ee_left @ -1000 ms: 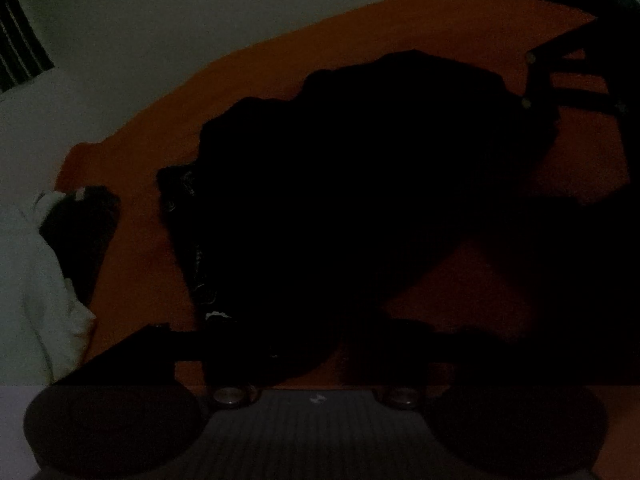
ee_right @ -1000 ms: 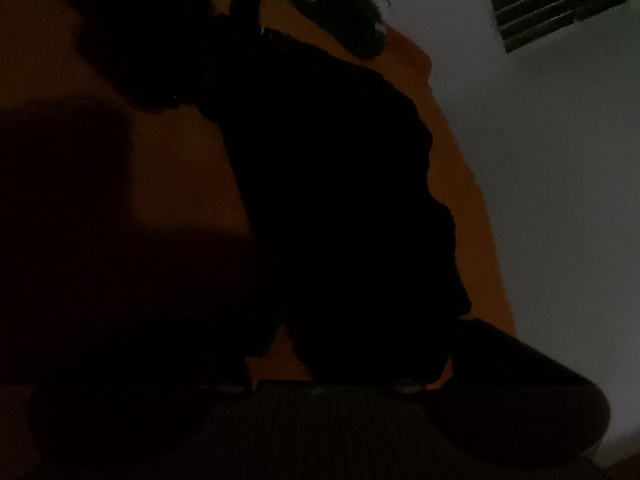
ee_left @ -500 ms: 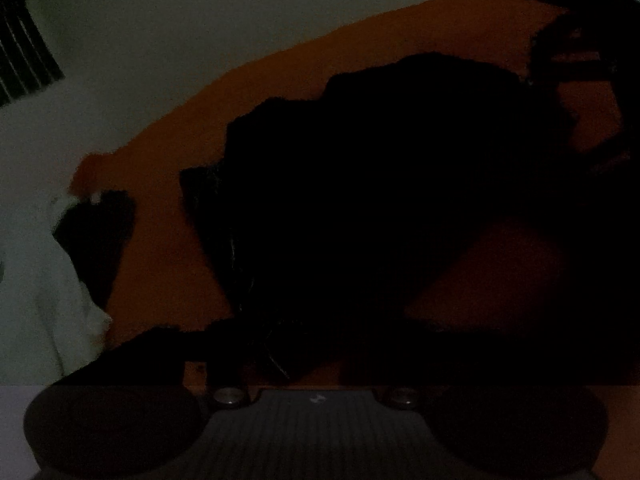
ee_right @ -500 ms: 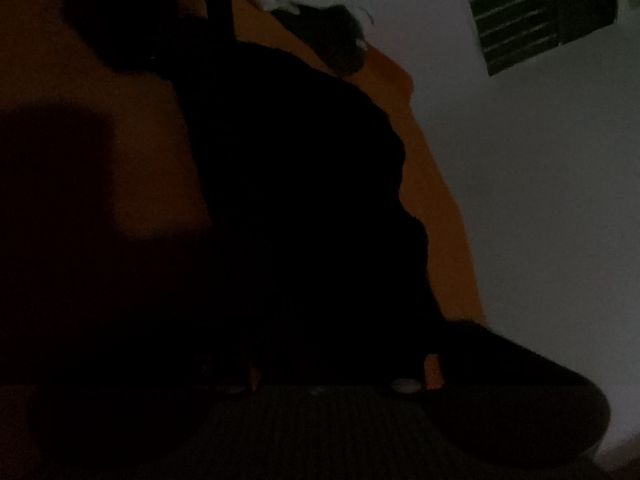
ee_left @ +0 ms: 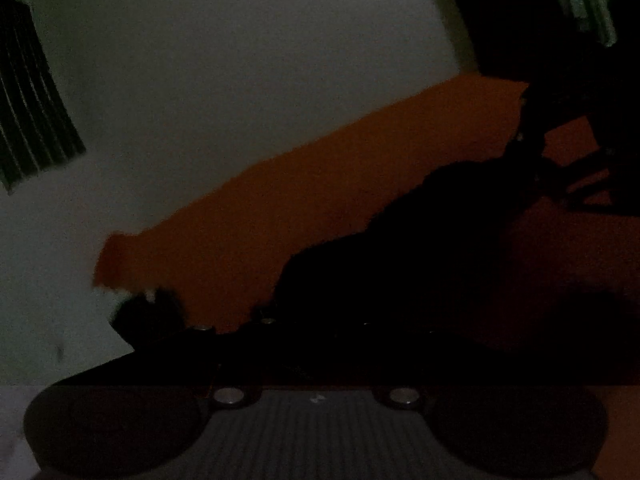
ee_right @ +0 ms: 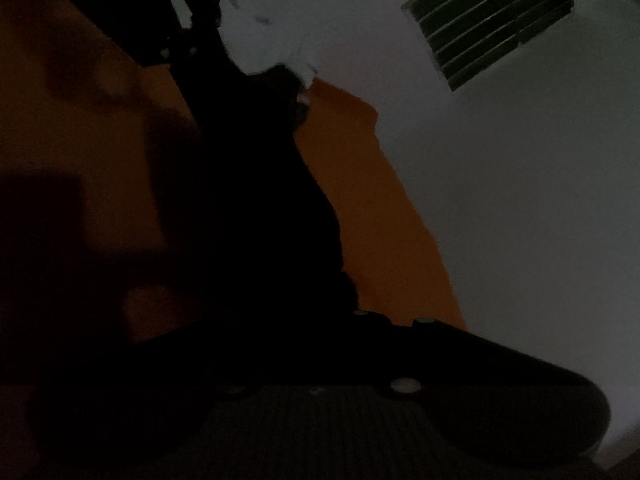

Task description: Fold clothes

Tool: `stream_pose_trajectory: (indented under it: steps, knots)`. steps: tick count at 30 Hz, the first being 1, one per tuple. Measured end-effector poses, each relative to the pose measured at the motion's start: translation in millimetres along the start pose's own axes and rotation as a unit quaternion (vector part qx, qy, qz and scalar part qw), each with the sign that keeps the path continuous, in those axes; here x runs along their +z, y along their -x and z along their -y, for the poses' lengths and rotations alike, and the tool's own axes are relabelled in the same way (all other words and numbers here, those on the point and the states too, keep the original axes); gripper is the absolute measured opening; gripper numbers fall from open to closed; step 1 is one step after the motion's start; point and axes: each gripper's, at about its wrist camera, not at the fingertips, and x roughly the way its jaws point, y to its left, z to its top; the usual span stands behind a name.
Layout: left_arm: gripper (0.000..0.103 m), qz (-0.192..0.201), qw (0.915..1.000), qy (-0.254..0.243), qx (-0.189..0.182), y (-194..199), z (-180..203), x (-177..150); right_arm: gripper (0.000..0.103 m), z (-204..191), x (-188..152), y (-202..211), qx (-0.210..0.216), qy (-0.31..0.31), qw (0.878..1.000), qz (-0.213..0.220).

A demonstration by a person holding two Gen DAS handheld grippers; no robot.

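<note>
The scene is very dark. A black garment (ee_left: 420,264) lies on an orange surface (ee_left: 312,200). In the left wrist view its near edge runs right up to my left gripper (ee_left: 316,344), whose fingers merge with the black cloth. The right gripper (ee_left: 560,148) shows at the garment's far right end. In the right wrist view the garment (ee_right: 256,208) stretches from my right gripper (ee_right: 320,332) away to the left gripper (ee_right: 176,32) at the top. Both sets of jaws are lost in the dark cloth.
A pale wall (ee_left: 240,80) with a dark slatted vent (ee_left: 28,92) stands behind the orange surface; the vent also shows in the right wrist view (ee_right: 492,20). A white cloth (ee_right: 264,36) and a small dark item (ee_left: 148,312) lie at the surface's end.
Both grippers have dropped low to the garment's edges and tilted up, so more wall shows. The garment now looks flatter and longer between them.
</note>
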Motion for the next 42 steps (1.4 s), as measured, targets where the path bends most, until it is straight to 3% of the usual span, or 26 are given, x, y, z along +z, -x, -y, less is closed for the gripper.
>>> stream_pose_trajectory:
  steps: [6,14,17,21,23,24,25,26,28,31,33,36,38,39,42]
  knots:
    - [0.011,0.009,0.9996,0.005,-0.026,68,-11,43,0.008,32,22,93,0.025,-0.030,0.999,0.016]
    - [0.010,0.025,0.9963,0.025,-0.078,155,-10,86,0.007,57,36,211,0.055,-0.129,0.990,0.012]
    - [0.010,0.008,0.9942,0.031,-0.102,133,-18,96,0.007,82,39,220,0.097,-0.172,0.980,-0.003]
    - [0.010,-0.051,0.9922,0.024,-0.111,31,-16,96,0.007,118,29,148,0.155,-0.189,0.968,-0.048]
    - [0.011,-0.103,0.9880,0.015,-0.114,-44,-12,87,0.008,132,10,82,0.189,-0.224,0.953,-0.077]
    - [0.016,-0.129,0.9851,0.014,-0.113,-84,-11,78,0.009,139,-1,46,0.199,-0.252,0.942,-0.092]
    - [0.019,-0.153,0.9828,0.022,-0.101,-118,-11,68,0.011,144,-13,17,0.191,-0.284,0.932,-0.117]
    - [0.028,-0.177,0.9800,0.036,-0.084,-149,-13,57,0.021,149,-24,-11,0.182,-0.315,0.921,-0.141]
    - [0.030,-0.200,0.9745,0.080,-0.062,-181,-27,41,0.023,157,-44,-42,0.158,-0.372,0.899,-0.168]
    - [0.035,-0.188,0.9652,0.161,-0.085,-172,-50,29,0.026,160,-66,-30,0.133,-0.433,0.879,-0.147]
    - [0.041,-0.183,0.9572,0.189,-0.121,-152,-49,27,0.031,145,-79,-9,0.155,-0.467,0.859,-0.142]
    - [0.041,-0.171,0.9424,0.220,-0.185,-124,-28,22,0.030,116,-96,14,0.213,-0.512,0.820,-0.138]
    - [0.041,-0.164,0.9298,0.244,-0.222,-115,-10,15,0.030,93,-103,25,0.233,-0.536,0.801,-0.128]
    - [0.041,-0.169,0.9299,0.240,-0.221,-119,0,12,0.030,84,-106,30,0.240,-0.547,0.793,-0.124]
    - [0.041,-0.187,0.9317,0.226,-0.214,-133,28,1,0.028,91,-113,32,0.226,-0.565,0.783,-0.130]
